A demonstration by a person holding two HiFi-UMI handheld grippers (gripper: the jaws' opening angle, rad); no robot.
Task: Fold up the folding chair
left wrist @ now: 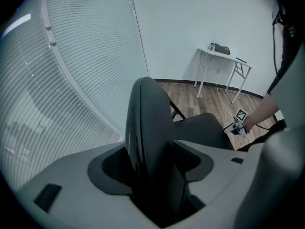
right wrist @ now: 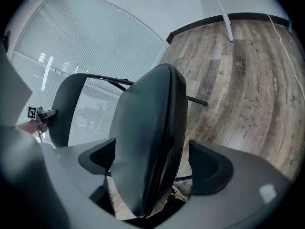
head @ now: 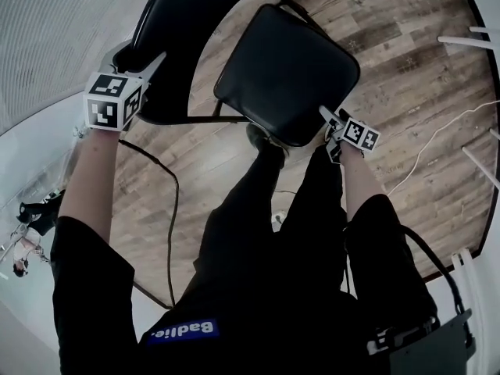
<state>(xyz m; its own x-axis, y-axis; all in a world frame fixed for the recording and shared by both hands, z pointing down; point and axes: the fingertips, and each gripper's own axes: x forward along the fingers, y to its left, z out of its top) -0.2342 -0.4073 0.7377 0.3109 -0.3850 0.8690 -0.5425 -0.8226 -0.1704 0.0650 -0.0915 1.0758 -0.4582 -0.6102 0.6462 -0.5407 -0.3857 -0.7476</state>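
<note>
Between the wide-spread jaws of the left claw (head: 141,57) stands the curved black padded backrest (head: 181,22) of the black folding chair. The right claw (head: 330,123), equally open, straddles its square black seat (head: 285,69). Neither clamps, I judge. The chair stands unfolded on the wood-plank floor (head: 406,69), so all the folding remains.

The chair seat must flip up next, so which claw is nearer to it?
Right. The right claw straddles the seat at its near edge, jaws apart on either side. The left claw straddles the top of the backrest, away from the seat.
</note>
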